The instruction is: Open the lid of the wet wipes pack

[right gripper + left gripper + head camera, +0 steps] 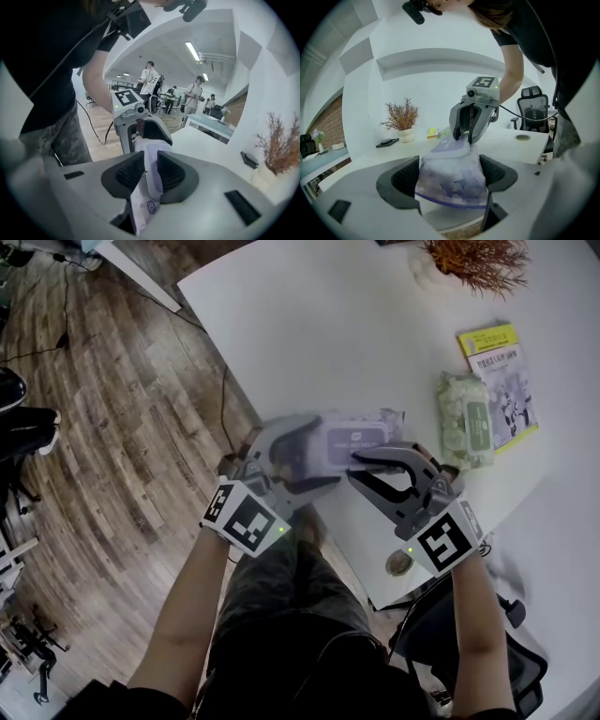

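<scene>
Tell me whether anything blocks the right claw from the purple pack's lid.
Nothing visible does: the right claw has the lid between its jaws, while the left claw grips the pack.

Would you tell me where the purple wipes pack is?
In the head view's centre, the purple wipes pack is held between the left gripper and right gripper, left of the green pack.

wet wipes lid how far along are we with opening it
Done: the left gripper clamps the purple wipes pack at one end, steadying it. In hand: the right gripper pinches the lid at its edge. Left: the lid looks flat on the pack, so lifting it open remains.
</scene>
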The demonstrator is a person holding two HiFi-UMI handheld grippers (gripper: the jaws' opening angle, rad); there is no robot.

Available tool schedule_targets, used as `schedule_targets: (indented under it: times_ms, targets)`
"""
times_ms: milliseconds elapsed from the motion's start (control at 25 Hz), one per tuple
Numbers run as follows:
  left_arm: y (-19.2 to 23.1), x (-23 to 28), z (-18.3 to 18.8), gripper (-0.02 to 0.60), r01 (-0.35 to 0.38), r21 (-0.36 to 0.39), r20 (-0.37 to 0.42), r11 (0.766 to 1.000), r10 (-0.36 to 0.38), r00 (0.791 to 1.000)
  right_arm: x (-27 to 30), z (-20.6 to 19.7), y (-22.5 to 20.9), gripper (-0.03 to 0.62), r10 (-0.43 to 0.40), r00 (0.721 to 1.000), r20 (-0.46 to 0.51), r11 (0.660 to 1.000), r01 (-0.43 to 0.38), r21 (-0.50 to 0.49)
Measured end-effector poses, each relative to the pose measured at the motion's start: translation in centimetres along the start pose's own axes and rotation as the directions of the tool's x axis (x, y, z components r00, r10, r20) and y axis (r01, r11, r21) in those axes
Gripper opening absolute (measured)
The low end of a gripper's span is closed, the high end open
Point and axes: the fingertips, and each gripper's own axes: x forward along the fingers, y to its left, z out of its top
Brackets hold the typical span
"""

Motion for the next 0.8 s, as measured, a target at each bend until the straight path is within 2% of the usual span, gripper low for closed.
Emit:
schedule_targets:
  times_ms: [240,400,560,800]
  targets:
    - [0.1,0.1,0.0,0.414,0.002,-0.002,0.007,1.0,-0.002,1.0,-0.2,0.0,-0.3,0.099,0.057,0.998,0.028,0.994,-0.059,0.087]
    - [0.1,0.1,-0.1,0.414,0.003,-0.001,0.008,1.0,-0.003,1.0,-1.0,1.8,-1.8,0.083,-0.008,0.985,0.17,0.966,-0.036,0.255]
    - [0.1,-0.1,0.0,0.414,0.002,-0.008,0.009,1.0,-0.002,1.0,-1.0,1.7,-1.5,0.078,0.04,0.991,0.128,0.982,-0.062,0.178]
    - [0.3,-0.1,0.0,0.416,0.001,-0.029,0.019,1.0,0.0,1.0,-1.2,1.9,-1.8,0.078,0.001,0.988,0.151,0.977,-0.033,0.21]
